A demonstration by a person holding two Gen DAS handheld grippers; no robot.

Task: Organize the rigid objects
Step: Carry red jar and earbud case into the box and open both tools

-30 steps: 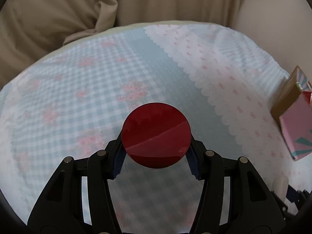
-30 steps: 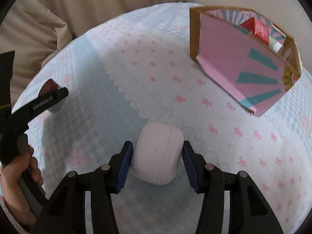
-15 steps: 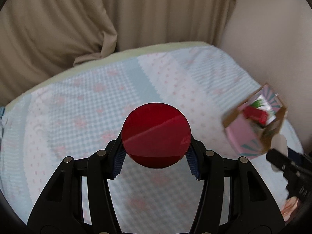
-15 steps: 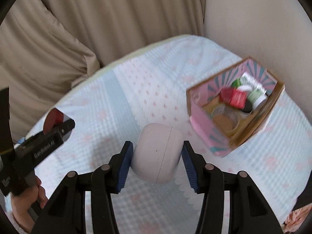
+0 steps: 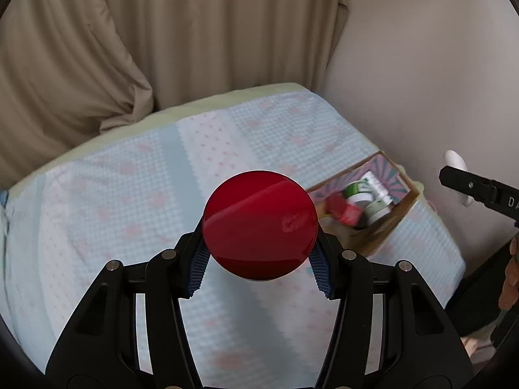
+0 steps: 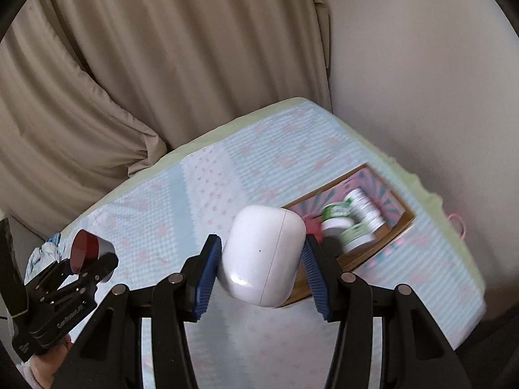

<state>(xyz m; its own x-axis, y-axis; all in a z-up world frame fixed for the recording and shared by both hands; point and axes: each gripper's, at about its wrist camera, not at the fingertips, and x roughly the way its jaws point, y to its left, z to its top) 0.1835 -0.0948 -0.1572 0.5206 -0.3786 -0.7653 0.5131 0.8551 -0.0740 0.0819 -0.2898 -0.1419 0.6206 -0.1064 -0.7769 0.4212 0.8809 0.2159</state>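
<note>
My left gripper [image 5: 259, 265] is shut on a round red lid-topped jar [image 5: 259, 223], held high above the bed. The right wrist view shows that same red jar [image 6: 87, 250] at the far left, in the left gripper [image 6: 85, 268]. My right gripper [image 6: 261, 267] is shut on a white rounded earbud case [image 6: 262, 259], also lifted well above the bed. A pink and teal cardboard box [image 6: 392, 227] lies on the bed near the wall, holding green-labelled white jars [image 6: 353, 220] and a red item [image 5: 343, 209]. The white case [image 5: 455, 165] shows at the right edge of the left wrist view.
A bedspread [image 5: 129, 201] with pale blue checks and pink bows covers the bed. Beige curtains [image 5: 162, 32] hang behind it and a plain wall [image 5: 421, 64] runs along its right side. A person's hand [image 6: 42, 363] holds the left gripper's handle.
Both grippers have risen high above the bed with their objects still held. The box, formerly near and seen side-on, now lies below with its open top in view.
</note>
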